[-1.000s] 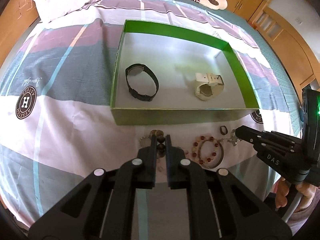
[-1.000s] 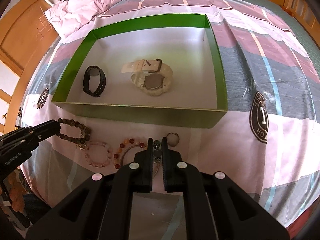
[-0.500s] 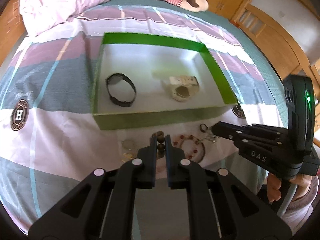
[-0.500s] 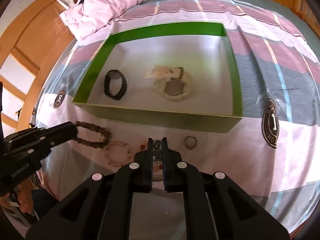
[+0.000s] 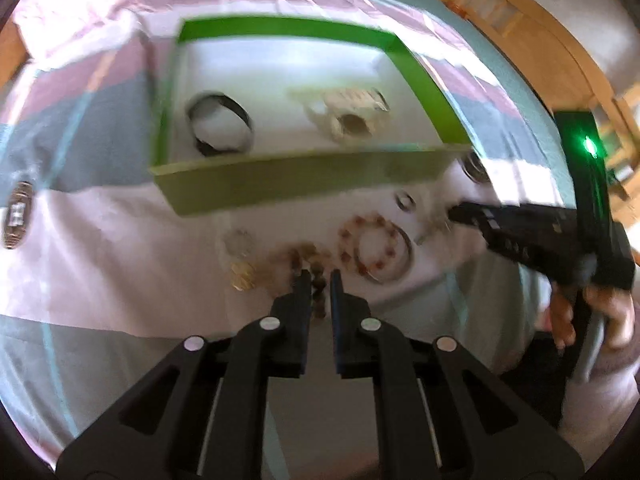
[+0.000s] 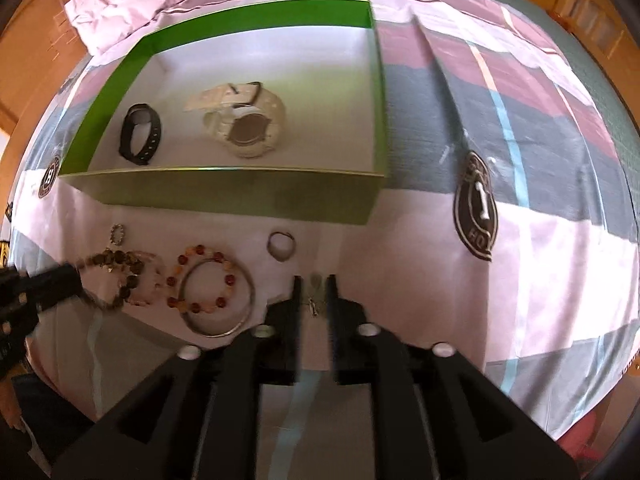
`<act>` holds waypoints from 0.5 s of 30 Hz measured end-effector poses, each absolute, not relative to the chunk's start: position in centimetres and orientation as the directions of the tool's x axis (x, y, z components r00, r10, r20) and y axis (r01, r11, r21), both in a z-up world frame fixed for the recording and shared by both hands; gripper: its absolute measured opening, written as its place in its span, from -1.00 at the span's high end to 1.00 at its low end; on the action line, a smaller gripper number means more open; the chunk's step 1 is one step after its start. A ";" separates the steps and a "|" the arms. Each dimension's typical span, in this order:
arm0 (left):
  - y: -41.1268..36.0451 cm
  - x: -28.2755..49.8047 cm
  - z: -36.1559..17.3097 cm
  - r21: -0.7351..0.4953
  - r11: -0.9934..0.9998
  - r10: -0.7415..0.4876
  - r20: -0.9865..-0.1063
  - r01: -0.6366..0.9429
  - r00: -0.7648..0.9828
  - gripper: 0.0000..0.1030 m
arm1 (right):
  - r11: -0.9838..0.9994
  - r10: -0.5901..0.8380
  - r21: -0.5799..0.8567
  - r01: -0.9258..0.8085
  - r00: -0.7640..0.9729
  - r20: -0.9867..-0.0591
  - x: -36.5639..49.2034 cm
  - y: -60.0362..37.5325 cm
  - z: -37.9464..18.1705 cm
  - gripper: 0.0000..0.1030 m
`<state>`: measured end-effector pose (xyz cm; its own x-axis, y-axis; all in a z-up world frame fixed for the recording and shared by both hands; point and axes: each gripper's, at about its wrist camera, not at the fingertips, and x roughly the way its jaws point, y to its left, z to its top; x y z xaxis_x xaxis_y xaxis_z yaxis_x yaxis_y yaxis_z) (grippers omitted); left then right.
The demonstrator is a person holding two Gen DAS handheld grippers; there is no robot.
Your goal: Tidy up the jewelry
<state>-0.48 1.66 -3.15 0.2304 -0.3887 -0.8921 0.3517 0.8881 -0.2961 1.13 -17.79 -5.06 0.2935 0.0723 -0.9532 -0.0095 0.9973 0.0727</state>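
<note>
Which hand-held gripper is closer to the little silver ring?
The right hand-held gripper: the silver ring lies just ahead-left of its fingertips. The left hand-held gripper is farther left, at the dark bead bracelet.

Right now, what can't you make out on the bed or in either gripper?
- Left wrist view: motion blur smears the small gold and silver pieces; type unclear.
- Left gripper: its fingers hide how it grips the dark wooden bead bracelet.
- Right gripper: the tiny silver item between its fingers is too small to identify.
</note>
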 end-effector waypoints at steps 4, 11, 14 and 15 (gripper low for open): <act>0.0 -2.1 -4.1 -0.371 0.819 -0.464 -0.877 0.437 0.125 0.78 | 0.994 0.094 0.106 0.026 0.302 -0.949 1.3 -19.0 -4.7 0.30; 1.5 -0.8 -5.1 -0.251 0.913 -0.326 -0.923 0.322 0.204 0.64 | 0.995 0.072 0.090 0.048 0.291 -0.954 1.6 -18.9 -5.3 0.23; 2.2 -0.2 -6.3 -0.253 0.930 -0.305 -0.936 0.267 0.177 0.64 | 0.995 0.060 0.080 0.063 0.281 -0.958 1.7 -19.3 -5.7 0.23; 2.3 -0.1 -6.6 -0.258 0.930 -0.306 -0.937 0.261 0.166 0.64 | 0.995 0.054 0.077 0.070 0.279 -0.959 1.7 -19.4 -5.8 0.23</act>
<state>-0.13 2.26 -6.60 0.1662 -0.3062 -0.9374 0.2613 0.9303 -0.2575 1.72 -19.43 -5.79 0.2794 0.0544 -0.9586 0.0696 0.9946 0.0767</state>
